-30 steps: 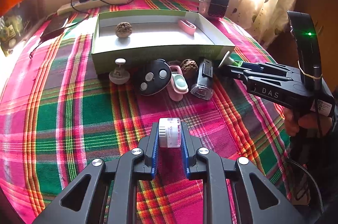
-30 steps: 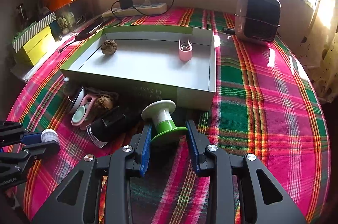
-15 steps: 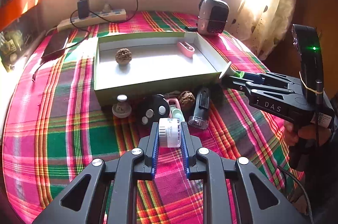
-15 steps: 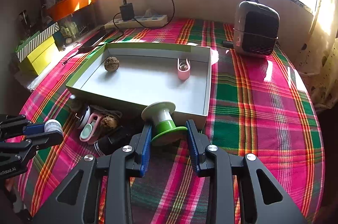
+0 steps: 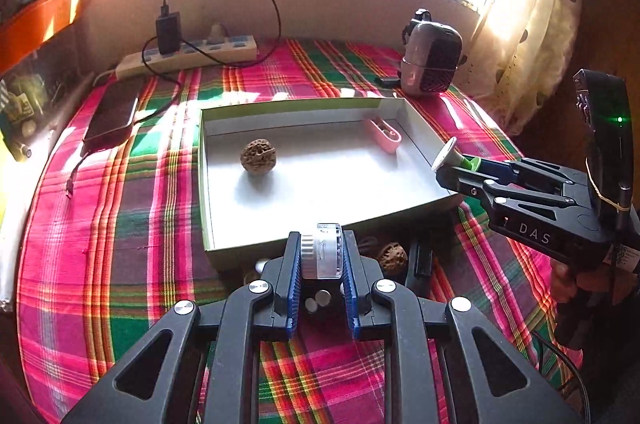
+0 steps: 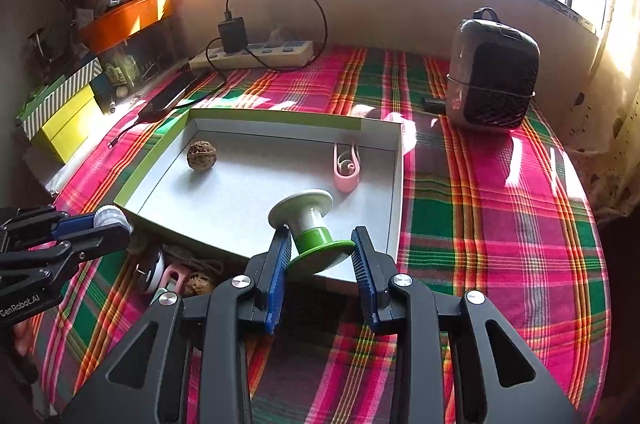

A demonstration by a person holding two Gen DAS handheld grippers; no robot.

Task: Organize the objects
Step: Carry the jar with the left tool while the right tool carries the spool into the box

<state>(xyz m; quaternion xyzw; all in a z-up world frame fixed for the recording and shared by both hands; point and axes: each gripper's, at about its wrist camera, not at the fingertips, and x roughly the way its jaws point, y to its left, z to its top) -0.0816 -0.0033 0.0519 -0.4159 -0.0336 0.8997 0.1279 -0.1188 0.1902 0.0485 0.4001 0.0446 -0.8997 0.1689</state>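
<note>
Both grippers have risen and come over the box's (image 5: 206, 184) near edge. The left gripper (image 5: 321, 256) clamps a jar (image 5: 322, 250), the right gripper (image 6: 320, 256) a spool (image 6: 310, 224). Inside lie a walnut (image 5: 258, 157) and a clip (image 5: 383, 135); several things wait on the cloth (image 6: 480, 224) by the near wall.

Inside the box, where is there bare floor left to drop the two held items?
Tray floor is bare between walnut and pink clip, and along its near wall. Crowded: the cloth just outside that near wall, with leftover items.
</note>
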